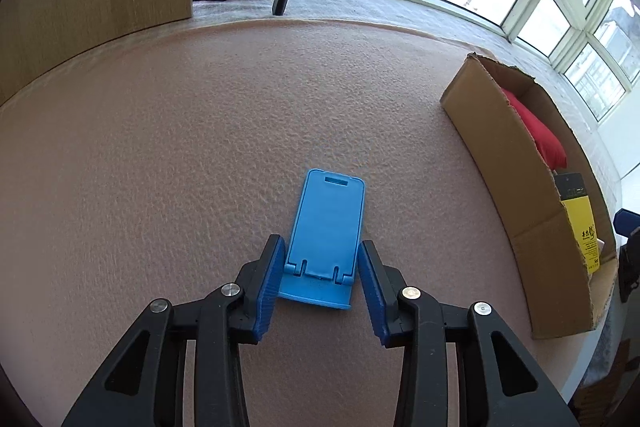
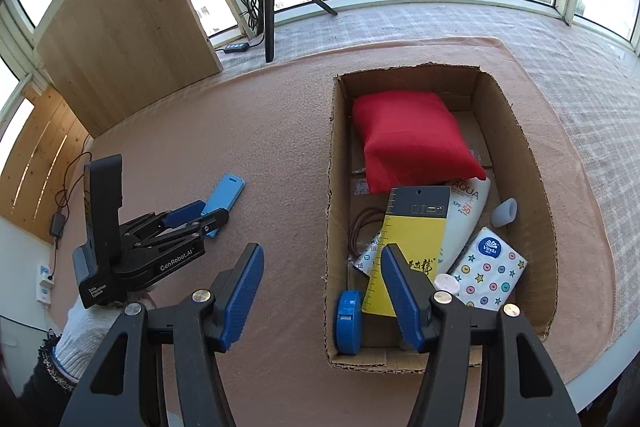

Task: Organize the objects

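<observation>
A blue phone stand [image 1: 326, 239] lies flat on the pink mat, its near end between the pads of my left gripper [image 1: 320, 267]. The jaws are open, one pad at each side of the stand, with small gaps showing. In the right wrist view the same stand [image 2: 224, 197] and left gripper [image 2: 198, 217] appear at the left, held by a white-gloved hand [image 2: 86, 327]. My right gripper [image 2: 322, 275] is open and empty, hovering over the near left wall of the cardboard box [image 2: 330, 227].
The box holds a red cushion [image 2: 412, 143], a yellow card pack [image 2: 408, 243], a sunscreen tube [image 2: 466, 215], a tissue pack [image 2: 490, 273], a blue tape roll [image 2: 348, 321] and other small items. A tripod [image 2: 270, 7] and wooden board [image 2: 124, 27] stand behind the mat.
</observation>
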The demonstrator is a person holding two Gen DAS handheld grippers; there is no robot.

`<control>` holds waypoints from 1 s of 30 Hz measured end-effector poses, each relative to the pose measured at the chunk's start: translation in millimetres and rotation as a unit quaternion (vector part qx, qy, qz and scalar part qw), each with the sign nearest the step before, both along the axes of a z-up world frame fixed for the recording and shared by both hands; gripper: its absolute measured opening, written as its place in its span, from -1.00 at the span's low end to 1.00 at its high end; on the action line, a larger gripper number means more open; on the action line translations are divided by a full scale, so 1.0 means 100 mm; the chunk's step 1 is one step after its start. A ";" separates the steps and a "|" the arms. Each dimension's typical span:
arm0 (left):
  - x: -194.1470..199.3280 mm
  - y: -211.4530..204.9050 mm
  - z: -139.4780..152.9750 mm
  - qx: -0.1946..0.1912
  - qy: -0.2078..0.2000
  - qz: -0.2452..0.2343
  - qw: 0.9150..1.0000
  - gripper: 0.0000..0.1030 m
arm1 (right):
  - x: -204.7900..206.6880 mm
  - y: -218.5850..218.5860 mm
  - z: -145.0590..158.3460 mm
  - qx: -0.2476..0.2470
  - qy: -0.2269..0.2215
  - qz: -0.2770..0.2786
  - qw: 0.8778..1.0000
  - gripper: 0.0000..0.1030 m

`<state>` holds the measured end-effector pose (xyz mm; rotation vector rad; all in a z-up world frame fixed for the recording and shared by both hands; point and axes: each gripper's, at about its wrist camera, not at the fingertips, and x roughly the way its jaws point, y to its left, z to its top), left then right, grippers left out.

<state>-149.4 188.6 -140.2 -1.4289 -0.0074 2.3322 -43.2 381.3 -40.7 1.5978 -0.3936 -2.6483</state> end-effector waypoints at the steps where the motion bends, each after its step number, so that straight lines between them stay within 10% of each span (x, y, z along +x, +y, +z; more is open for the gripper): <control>1: 0.09 -0.05 0.00 0.004 -0.002 0.004 1.000 -0.21 | 0.00 -0.03 0.00 -0.001 0.000 0.004 1.000 0.10; 20: 1.03 -0.45 0.00 0.093 -0.060 0.007 0.994 0.05 | -0.10 -0.83 -0.25 -0.070 -0.034 0.090 0.993 0.11; 30: 0.99 -0.54 0.06 0.059 -0.067 -0.004 0.996 0.32 | -0.16 -0.94 -0.57 -0.102 -0.074 0.095 0.987 0.03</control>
